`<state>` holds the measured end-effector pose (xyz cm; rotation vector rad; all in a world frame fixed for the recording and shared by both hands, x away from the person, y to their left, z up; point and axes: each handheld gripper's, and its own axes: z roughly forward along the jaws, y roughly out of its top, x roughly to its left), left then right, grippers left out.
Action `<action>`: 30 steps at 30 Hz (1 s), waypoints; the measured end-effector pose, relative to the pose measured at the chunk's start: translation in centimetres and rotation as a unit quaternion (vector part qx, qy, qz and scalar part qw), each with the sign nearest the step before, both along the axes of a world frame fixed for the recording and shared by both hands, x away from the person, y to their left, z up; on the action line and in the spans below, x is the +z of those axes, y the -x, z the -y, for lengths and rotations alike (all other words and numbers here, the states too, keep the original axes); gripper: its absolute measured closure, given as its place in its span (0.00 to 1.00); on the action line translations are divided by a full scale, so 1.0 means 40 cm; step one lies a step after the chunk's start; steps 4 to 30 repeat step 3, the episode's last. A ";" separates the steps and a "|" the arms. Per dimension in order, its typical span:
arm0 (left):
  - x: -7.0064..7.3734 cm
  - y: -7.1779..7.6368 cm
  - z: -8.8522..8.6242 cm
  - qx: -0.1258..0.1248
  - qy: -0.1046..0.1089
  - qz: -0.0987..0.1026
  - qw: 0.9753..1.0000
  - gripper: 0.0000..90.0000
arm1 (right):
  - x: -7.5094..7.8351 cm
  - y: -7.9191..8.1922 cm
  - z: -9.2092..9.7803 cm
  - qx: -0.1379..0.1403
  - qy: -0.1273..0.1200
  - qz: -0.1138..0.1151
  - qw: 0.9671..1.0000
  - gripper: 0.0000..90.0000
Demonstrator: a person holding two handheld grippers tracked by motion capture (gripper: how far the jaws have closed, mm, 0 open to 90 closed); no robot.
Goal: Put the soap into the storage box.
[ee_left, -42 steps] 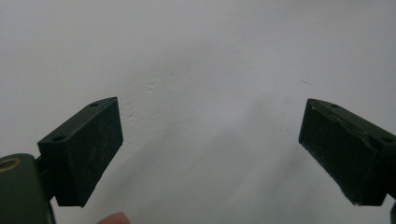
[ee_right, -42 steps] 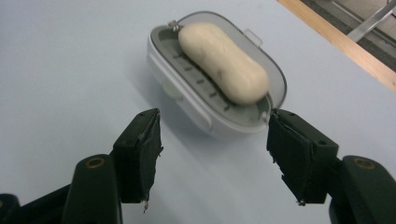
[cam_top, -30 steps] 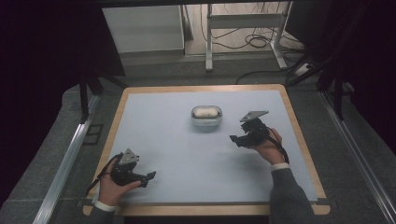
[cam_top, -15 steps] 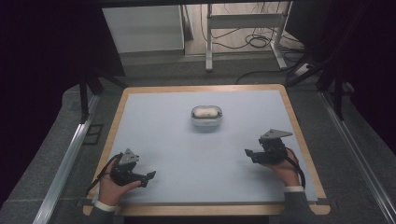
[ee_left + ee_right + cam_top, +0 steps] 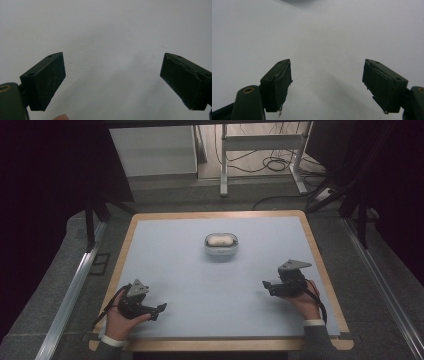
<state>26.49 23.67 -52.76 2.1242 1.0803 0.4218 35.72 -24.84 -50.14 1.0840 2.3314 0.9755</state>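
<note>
A small pale oval case point(image 5: 220, 244) with a white rounded piece in it sits on the light blue table top point(image 5: 210, 285), a little behind the middle. My left gripper point(image 5: 161, 309) rests near the front left corner, held in a hand, its jaws wide apart over bare surface point(image 5: 112, 75). My right gripper point(image 5: 266, 286) sits near the front right, also held in a hand, open with nothing between its jaws point(image 5: 327, 82). Both grippers are well apart from the case.
A wooden rim point(image 5: 320, 265) frames the blue table top. Grey carpeted ledges and metal rails point(image 5: 70, 290) run along both sides. Behind the table stand a white cabinet point(image 5: 155, 150), a metal stand point(image 5: 260, 145) and floor cables point(image 5: 280, 165).
My right gripper has drawn back from beside the case toward the front right of the table. The left gripper has stayed where it was.
</note>
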 end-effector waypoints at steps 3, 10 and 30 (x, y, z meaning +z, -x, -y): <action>0.001 0.000 -0.001 0.001 0.001 0.000 1.000 0.07 | 0.001 0.001 0.000 -0.002 0.002 0.002 1.000 0.24; 0.001 0.000 -0.001 0.001 0.001 0.000 1.000 0.07 | 0.001 0.001 0.000 -0.002 0.002 0.002 1.000 0.24; 0.001 0.000 -0.001 0.001 0.001 0.000 1.000 0.07 | 0.001 0.001 0.000 -0.002 0.002 0.002 1.000 0.24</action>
